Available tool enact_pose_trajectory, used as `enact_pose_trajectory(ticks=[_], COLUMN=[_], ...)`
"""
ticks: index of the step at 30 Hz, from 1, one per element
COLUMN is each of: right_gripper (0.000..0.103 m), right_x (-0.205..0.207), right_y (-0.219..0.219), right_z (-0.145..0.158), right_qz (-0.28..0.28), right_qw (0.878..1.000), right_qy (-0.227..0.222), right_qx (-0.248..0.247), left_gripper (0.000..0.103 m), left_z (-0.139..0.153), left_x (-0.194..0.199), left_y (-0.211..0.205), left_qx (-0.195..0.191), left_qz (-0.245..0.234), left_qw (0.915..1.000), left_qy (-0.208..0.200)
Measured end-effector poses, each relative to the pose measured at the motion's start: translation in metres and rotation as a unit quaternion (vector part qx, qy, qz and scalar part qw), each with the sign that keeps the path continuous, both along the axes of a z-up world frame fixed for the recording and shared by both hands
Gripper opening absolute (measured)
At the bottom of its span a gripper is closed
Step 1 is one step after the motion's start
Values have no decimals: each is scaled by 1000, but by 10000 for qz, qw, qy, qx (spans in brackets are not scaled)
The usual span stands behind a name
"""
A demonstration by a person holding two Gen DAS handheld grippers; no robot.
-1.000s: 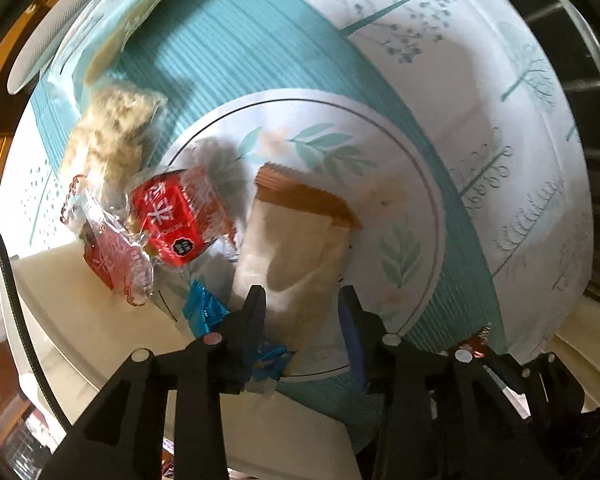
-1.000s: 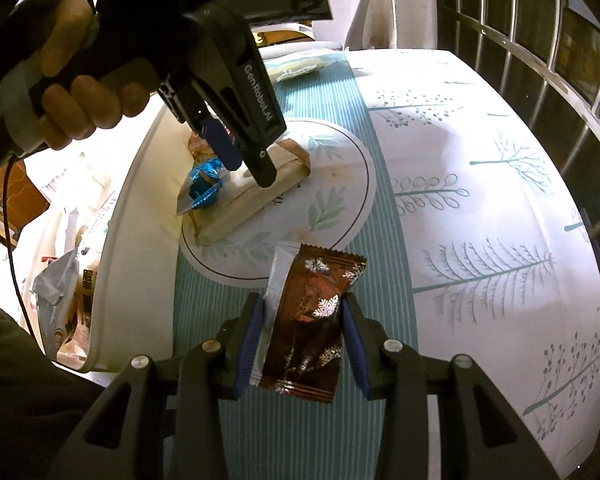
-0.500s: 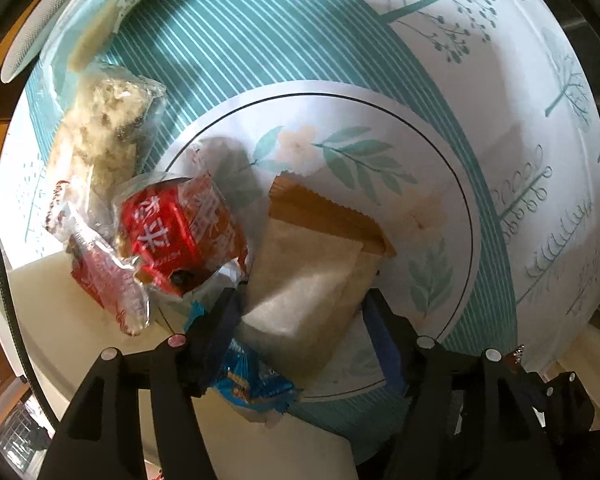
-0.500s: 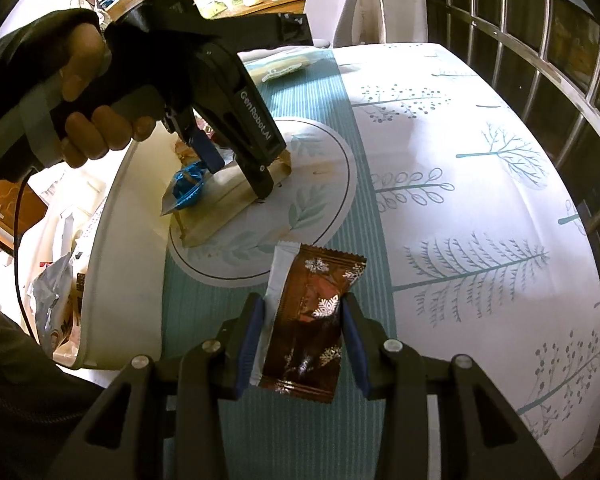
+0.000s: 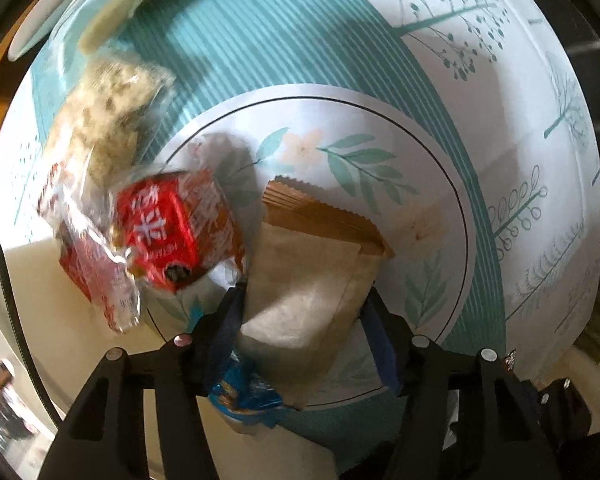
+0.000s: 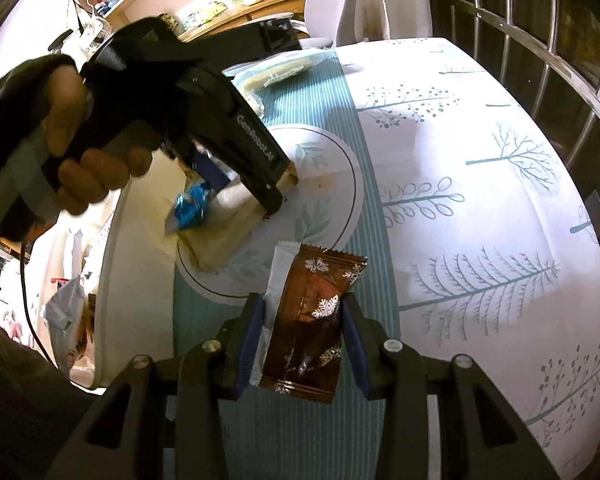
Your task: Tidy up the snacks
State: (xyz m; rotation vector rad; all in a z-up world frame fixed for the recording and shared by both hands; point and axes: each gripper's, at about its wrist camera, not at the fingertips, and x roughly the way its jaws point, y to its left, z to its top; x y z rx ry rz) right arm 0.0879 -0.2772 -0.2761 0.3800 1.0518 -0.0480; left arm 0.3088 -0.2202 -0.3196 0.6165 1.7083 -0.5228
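A tan paper snack packet (image 5: pixel 308 272) lies on the round leaf-print plate (image 5: pixel 440 184). My left gripper (image 5: pixel 302 300) points down over it with a finger on each side. Its jaws are closing, and the pads stand right at the packet's edges. A blue-wrapped candy (image 5: pixel 244 392) lies just outside the left finger. A red packet (image 5: pixel 160 232) and a clear-wrapped oat bar (image 5: pixel 104 128) sit at the plate's left. My right gripper (image 6: pixel 304 320) is shut on a brown snowflake packet (image 6: pixel 312 312) held above the teal runner, short of the plate (image 6: pixel 340 168).
A pale snack in a clear bag (image 6: pixel 284 70) lies at the runner's far end. A hand (image 6: pixel 80 160) holds the left gripper (image 6: pixel 244 196). Window bars (image 6: pixel 540 40) line the right side. Bags (image 6: pixel 68 312) hang below the table's left edge.
The left gripper's jaws widened and sank down around the tan packet; the blue candy now lies outside the left finger. The right gripper and its brown packet kept still.
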Motion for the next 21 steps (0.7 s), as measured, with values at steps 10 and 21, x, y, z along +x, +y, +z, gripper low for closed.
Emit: enact_pose_trajectory(ticks=[10, 21], right_gripper=[40, 40], right_x=[-6, -18], right_y=[-2, 26], right_z=[40, 89], right_qz=[-403, -577], right_qw=[9982, 9893], right_qy=[-243, -911], right_qx=[371, 985], left_gripper=[57, 57], left_z=[43, 173], left_x=[-22, -40], left_y=[17, 67], left_qx=[-924, -2029], left_qz=[611, 609], left_qw=[9931, 9770], left_qy=[392, -231])
